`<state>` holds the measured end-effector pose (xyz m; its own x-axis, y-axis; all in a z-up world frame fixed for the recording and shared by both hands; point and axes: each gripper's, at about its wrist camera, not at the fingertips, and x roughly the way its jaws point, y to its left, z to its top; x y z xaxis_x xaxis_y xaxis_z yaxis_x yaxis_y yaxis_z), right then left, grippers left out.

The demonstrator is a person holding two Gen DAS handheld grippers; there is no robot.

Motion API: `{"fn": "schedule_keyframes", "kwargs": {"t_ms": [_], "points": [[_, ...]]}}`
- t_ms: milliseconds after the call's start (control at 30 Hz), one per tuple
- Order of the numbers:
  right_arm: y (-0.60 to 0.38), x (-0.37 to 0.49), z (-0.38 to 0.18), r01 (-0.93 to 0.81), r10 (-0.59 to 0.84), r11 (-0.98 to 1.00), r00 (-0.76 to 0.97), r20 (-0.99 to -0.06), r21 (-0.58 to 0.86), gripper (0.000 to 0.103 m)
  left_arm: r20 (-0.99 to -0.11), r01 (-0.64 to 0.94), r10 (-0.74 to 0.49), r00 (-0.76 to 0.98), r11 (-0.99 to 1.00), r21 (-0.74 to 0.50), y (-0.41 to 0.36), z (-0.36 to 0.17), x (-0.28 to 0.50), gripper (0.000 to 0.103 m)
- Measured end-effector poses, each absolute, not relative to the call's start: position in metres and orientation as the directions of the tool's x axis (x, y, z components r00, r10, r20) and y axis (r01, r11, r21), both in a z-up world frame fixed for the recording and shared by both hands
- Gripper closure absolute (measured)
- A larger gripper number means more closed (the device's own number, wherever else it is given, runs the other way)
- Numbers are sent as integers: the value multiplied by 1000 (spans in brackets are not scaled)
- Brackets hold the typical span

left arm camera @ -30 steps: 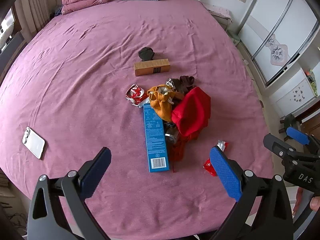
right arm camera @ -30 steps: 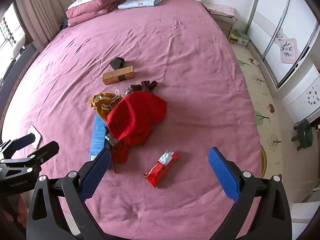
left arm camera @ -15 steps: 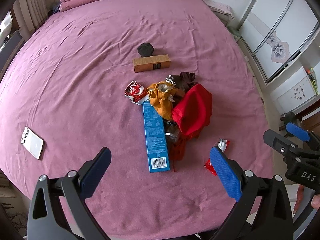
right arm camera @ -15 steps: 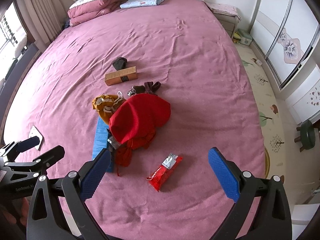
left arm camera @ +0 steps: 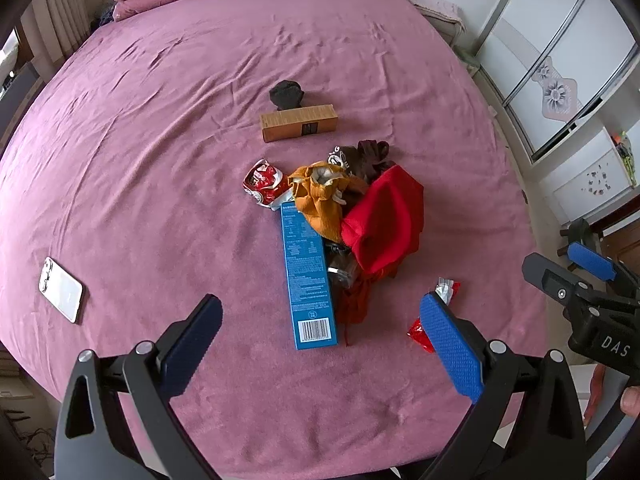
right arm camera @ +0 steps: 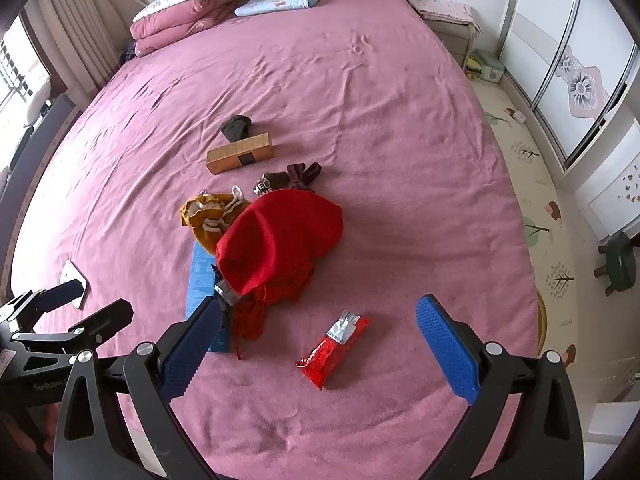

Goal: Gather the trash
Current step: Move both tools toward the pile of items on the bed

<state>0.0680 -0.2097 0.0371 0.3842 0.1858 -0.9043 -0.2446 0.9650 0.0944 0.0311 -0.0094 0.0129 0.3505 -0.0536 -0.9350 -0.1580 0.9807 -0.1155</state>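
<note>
Since a second ago both my grippers have drifted a little forward and tipped so that the pile on the bed (right arm camera: 360,92) sits slightly lower in each view; nothing on the cover has shifted, so no trash is collected yet and I judge I am still lining up my first pick. My left gripper (left arm camera: 320,328) hangs wide open and empty above the near end of the blue box (left arm camera: 308,272), which lies lengthwise toward me. My right gripper (right arm camera: 318,336) is likewise spread wide and holds nothing, and the red wrapper (right arm camera: 334,346) lies on the cover right between its fingers, a bit to the right of the pile and apart from it, which makes it the likely first thing to take. The left view shows what the right one hides: the crushed red-and-white packet (left arm camera: 262,184) at the far left of the pile, tucked against the mustard cloth (left arm camera: 320,196), and the full length of the blue box with its barcode. From the right, the red hat (right arm camera: 276,240) covers most of that. The right view alone shows the red wrapper whole; on the left my own finger blocks half of it. Both show the brown box (left arm camera: 298,123) farther off, a dark sock (left arm camera: 286,94) behind it, and a phone (left arm camera: 60,289) well off to the left.
</note>
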Motion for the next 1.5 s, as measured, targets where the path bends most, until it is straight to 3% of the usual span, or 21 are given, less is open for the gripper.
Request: {"fn": "schedule_keyframes", "kwargs": {"t_ms": [1100,1500], "points": [[-197,97,12,-258,223,956,325,-919,141,9,-956,-214,-80,281,966,-144,7,-9,53,4],[-174,123,-23,-283,241,945,255,-936,166,9,-967,-268,-84,239,952,-149,32,-44,70,4]]}}
